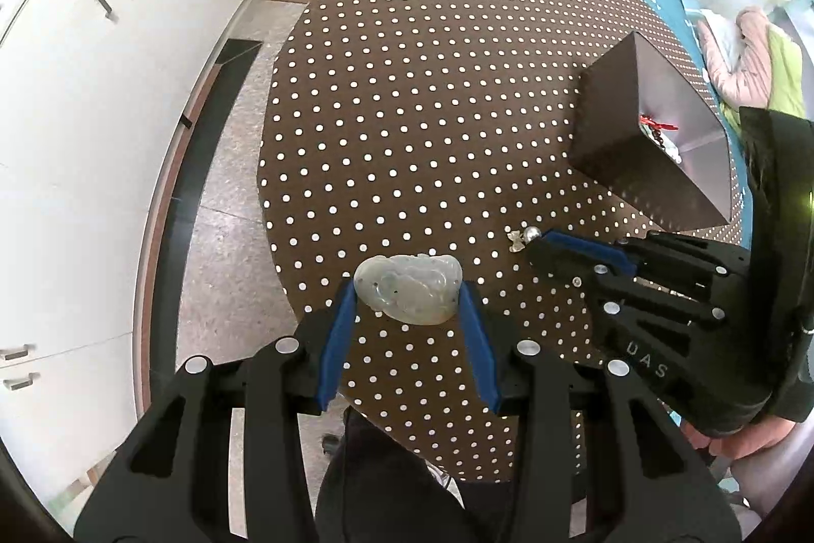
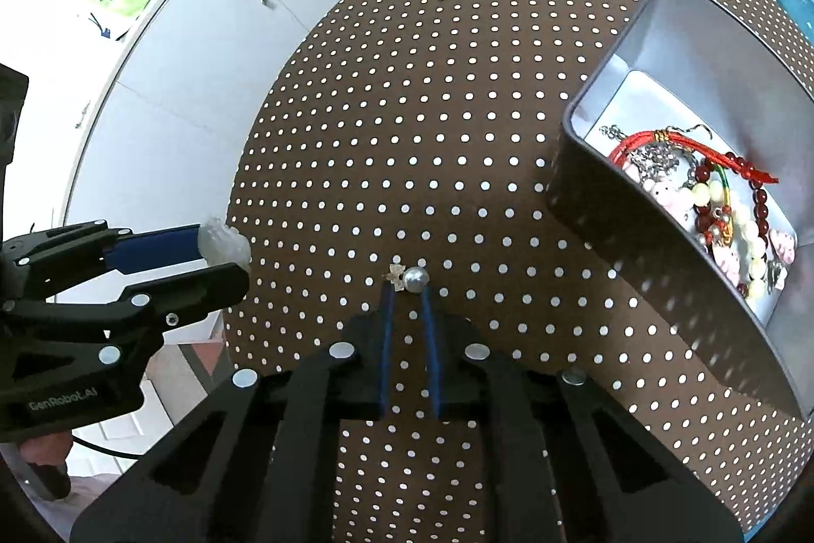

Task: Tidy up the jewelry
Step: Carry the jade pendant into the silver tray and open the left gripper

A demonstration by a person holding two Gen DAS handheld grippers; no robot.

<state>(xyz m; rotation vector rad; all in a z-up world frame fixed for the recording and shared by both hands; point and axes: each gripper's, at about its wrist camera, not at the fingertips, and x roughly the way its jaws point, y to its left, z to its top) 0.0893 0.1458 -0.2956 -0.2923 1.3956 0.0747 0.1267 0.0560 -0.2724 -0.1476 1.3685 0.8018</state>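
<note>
In the left wrist view, the left hand-held gripper (image 1: 408,294) pinches a pale green carved jade pendant (image 1: 408,288) between its blue pads, held over the near left edge of the brown polka-dot surface (image 1: 432,110). In the right wrist view, the right hand-held gripper (image 2: 407,292), nearly closed, grips a silver pearl earring (image 2: 409,278) near the surface's near edge; the dark rectangular jewelry box (image 2: 600,207) at the right edge holds beaded bracelets (image 2: 727,207).
</note>
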